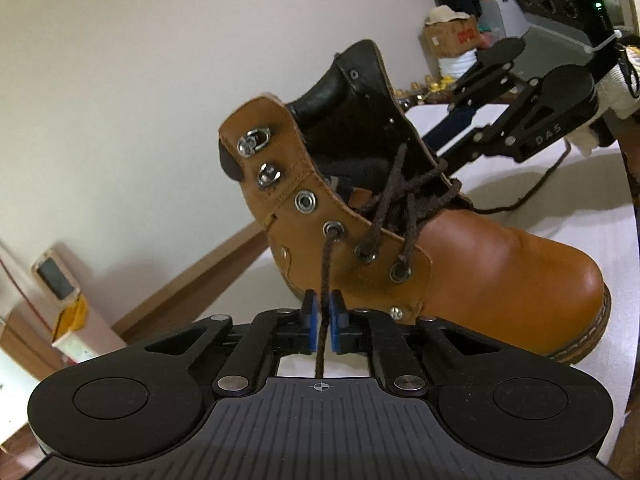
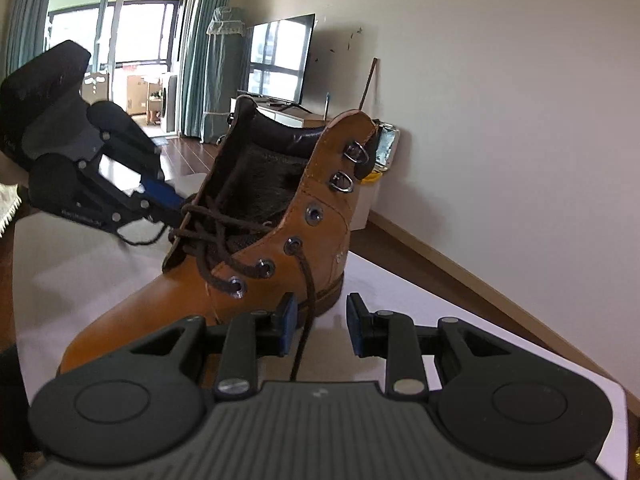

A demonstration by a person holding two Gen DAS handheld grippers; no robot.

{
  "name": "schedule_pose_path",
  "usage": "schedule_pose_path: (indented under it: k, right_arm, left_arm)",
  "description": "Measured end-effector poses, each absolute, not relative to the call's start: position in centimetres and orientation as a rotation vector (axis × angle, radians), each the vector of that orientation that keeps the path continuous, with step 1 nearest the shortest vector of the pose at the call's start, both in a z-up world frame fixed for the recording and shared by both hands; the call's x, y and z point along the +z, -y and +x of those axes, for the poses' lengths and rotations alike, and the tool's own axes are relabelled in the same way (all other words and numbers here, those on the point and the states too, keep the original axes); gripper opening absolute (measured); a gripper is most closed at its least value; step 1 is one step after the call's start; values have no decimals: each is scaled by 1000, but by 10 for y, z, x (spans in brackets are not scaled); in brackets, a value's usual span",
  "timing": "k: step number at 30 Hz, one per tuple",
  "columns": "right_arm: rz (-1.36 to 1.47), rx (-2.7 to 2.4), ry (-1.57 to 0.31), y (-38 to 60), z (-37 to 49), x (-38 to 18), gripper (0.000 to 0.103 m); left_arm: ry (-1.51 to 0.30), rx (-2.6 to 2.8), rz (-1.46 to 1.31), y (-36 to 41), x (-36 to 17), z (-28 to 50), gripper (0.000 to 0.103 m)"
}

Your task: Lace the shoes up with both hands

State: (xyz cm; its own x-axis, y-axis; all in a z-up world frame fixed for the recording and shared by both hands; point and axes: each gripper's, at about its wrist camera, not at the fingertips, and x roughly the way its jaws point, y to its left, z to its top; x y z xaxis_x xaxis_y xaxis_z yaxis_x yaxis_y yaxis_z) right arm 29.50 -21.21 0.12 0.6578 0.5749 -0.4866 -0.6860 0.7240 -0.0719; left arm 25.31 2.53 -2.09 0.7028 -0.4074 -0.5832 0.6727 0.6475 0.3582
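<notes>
A tan leather boot [image 1: 480,272] stands on the white table, laced with a dark brown lace [image 1: 326,272] through its lower eyelets. In the left wrist view my left gripper [image 1: 322,320] is shut on the lace end that comes out of an eyelet [image 1: 334,230]. The right gripper's black linkage [image 1: 520,120] reaches in behind the boot, tips hidden. In the right wrist view the boot [image 2: 160,312] shows its other side. My right gripper [image 2: 320,326] is open; the other lace end [image 2: 308,280] hangs between its pads, close to the left pad [image 2: 286,328]. The left gripper [image 2: 176,202] shows beyond the boot.
Above the laced eyelets are one free eyelet [image 2: 314,214] and two metal D-rings [image 2: 342,182]. The white table top [image 2: 400,280] ends at an edge on the right, with wooden floor and a wall beyond. A TV [image 2: 280,60] and a cardboard box [image 1: 452,36] stand far behind.
</notes>
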Motion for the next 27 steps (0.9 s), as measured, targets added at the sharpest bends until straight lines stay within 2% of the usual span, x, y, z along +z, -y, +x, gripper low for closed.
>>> schedule_pose_path:
  k: [1, 2, 3, 10, 17, 18, 20, 24, 27]
  right_arm:
    - [-257, 722, -461, 212, 296, 1, 20]
    - [-255, 718, -464, 210, 297, 0, 8]
    - [-253, 714, -469, 211, 297, 1, 3]
    - [-241, 566, -496, 250, 298, 3, 2]
    - [-259, 559, -503, 245, 296, -1, 4]
    - [-252, 562, -500, 246, 295, 0, 6]
    - [-228, 567, -497, 250, 294, 2, 16]
    - [-176, 562, -499, 268, 283, 6, 20]
    - [-148, 515, -507, 288, 274, 9, 28]
  left_arm:
    - [-483, -639, 597, -25, -21, 252, 3]
    - [-481, -632, 599, -25, -21, 252, 3]
    - [-475, -610, 601, -27, -22, 251, 3]
    - [-500, -500, 577, -55, -24, 243, 2]
    - [-516, -501, 575, -53, -27, 236, 3]
    - [-515, -500, 572, -54, -27, 235, 3]
    - [-511, -493, 546, -57, -26, 232, 7]
    - [-517, -472, 463, -68, -28, 223, 8]
    - [-512, -453, 417, -77, -28, 211, 15]
